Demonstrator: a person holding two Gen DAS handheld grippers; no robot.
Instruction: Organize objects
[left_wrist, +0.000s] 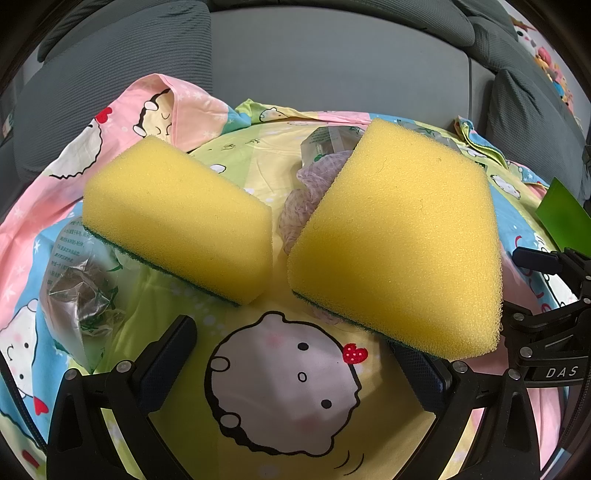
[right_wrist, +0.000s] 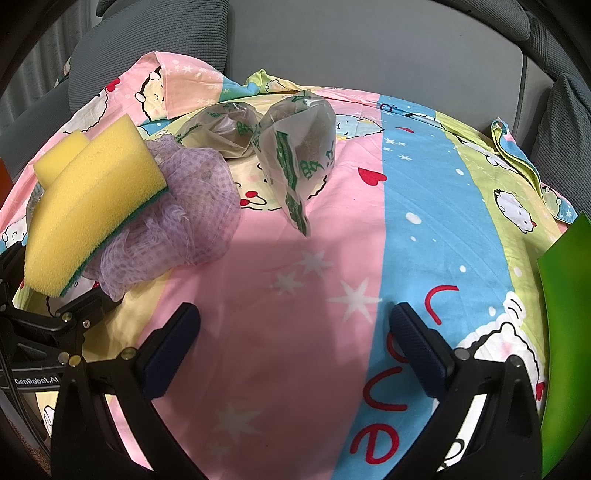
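Observation:
Two yellow sponges with green scouring undersides lie on a cartoon-print sheet (left_wrist: 280, 391). In the left wrist view the left sponge (left_wrist: 177, 218) lies flat. The right sponge (left_wrist: 399, 243) leans tilted on a purple mesh ball (left_wrist: 306, 188), its near corner over my left gripper's right finger. My left gripper (left_wrist: 295, 343) is open with only sheet between its fingers. The right wrist view shows both sponges (right_wrist: 92, 206) (right_wrist: 61, 155) and the mesh ball (right_wrist: 195, 206) at far left. My right gripper (right_wrist: 295, 317) is open over bare sheet, apart from them.
Clear plastic bags holding dark scourers lie on the sheet: one at the left (left_wrist: 81, 291), two at the back (right_wrist: 229, 129) (right_wrist: 299, 147). A green sheet-like item (right_wrist: 569, 332) sits at the right edge. Grey sofa cushions (left_wrist: 332, 55) rise behind.

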